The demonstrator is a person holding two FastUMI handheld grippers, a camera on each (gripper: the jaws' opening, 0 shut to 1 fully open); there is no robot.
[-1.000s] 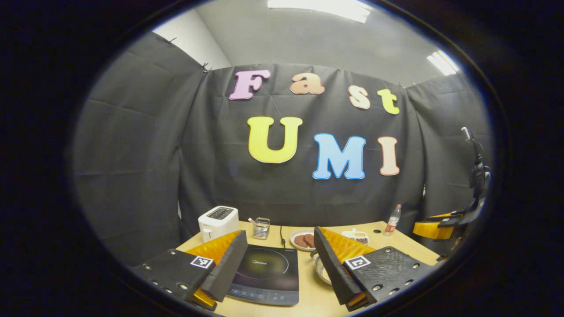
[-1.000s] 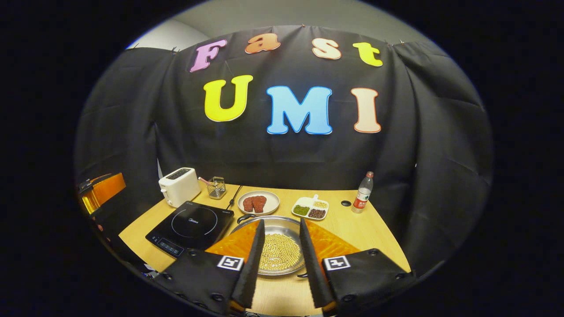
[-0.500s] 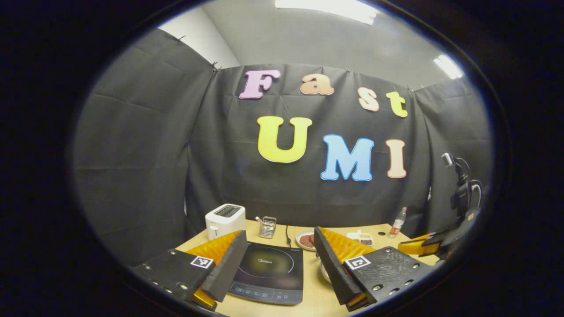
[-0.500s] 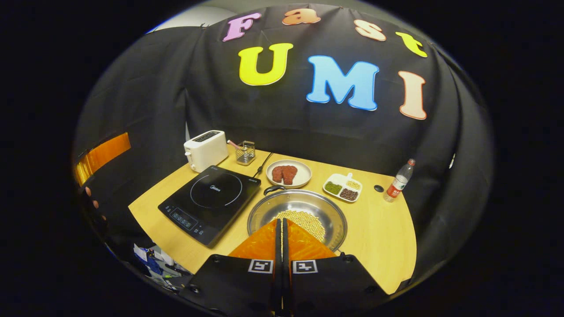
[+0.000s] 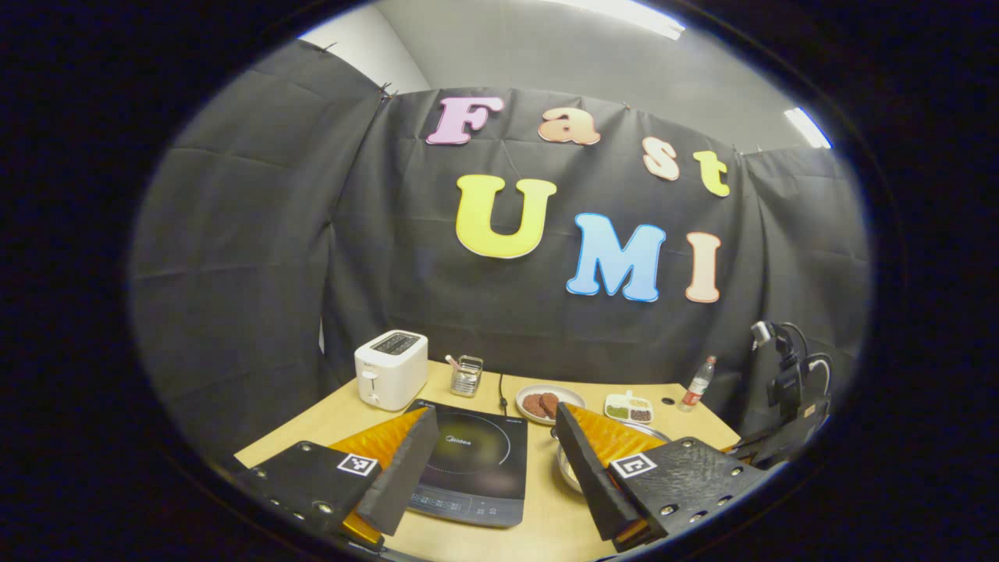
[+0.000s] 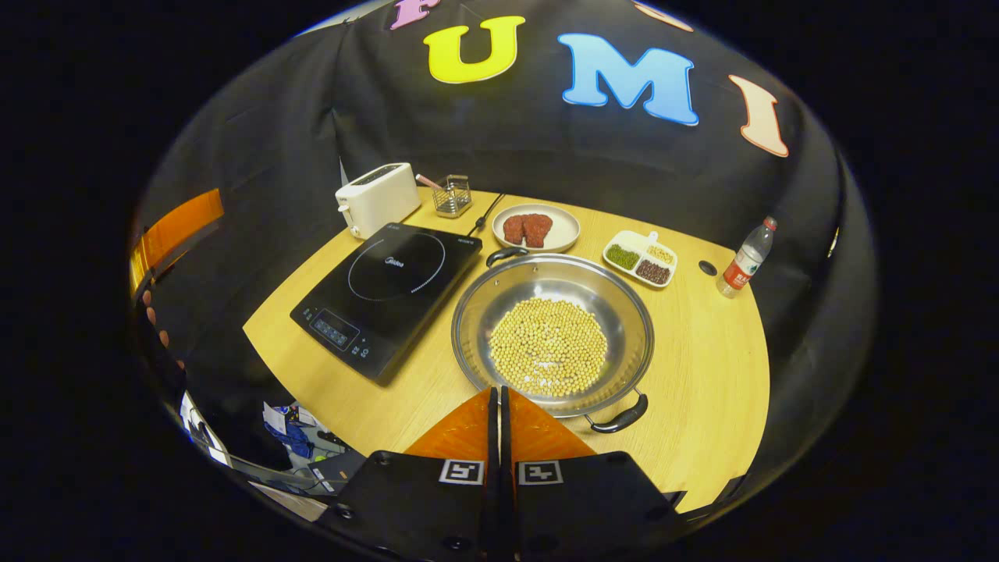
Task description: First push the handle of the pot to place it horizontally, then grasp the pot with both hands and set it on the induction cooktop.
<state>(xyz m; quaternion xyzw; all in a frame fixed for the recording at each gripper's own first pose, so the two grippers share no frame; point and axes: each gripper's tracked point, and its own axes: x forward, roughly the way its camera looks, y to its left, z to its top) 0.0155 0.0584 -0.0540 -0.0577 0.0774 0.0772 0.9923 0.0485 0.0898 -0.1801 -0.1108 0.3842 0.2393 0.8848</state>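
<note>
Right gripper [image 6: 499, 406] has closed empty and risen above the pot [image 6: 552, 336]; left gripper [image 5: 492, 460] stays wide; I judge handle-pushing next.

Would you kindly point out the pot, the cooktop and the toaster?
pot [image 6: 499, 290], right gripper view, bare steel inner wall.
cooktop [image 6: 390, 273], right gripper view, black glass top.
toaster [image 6: 378, 199], right gripper view, white side.
</note>
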